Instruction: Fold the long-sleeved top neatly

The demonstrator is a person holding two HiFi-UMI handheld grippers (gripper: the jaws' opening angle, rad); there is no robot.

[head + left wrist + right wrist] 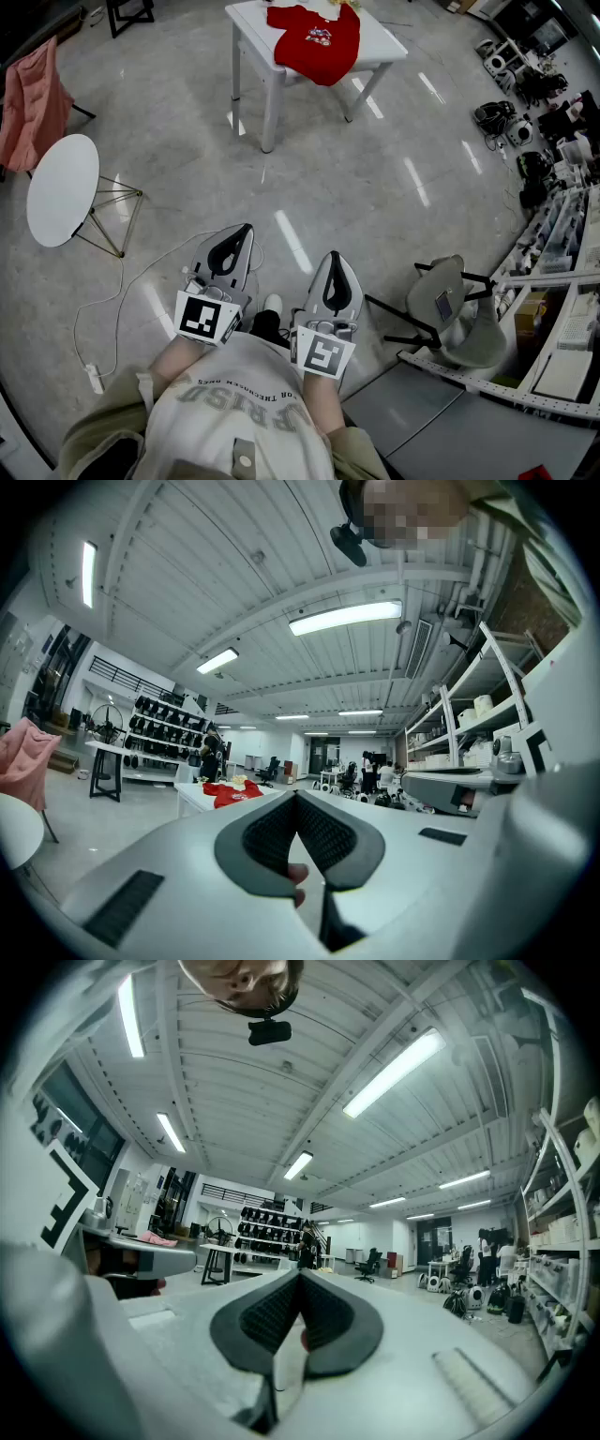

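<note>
Red top (314,39) lies loosely on a white table (386,42), draped over its near edge. It is well ahead of both pairs of jaws and touches neither. The left gripper (242,231) and right gripper (335,256) point level, side by side, each with jaws pressed together on nothing.

Red long-sleeved top (314,39) is lying on a white table (380,42), at the far side of the floor. It is sitting unfolded and rumpled, front up, with a small pale print showing on the chest. One edge is hanging over the table's near side. The left gripper view is showing it (232,792) as a low red heap on the tabletop.
</note>
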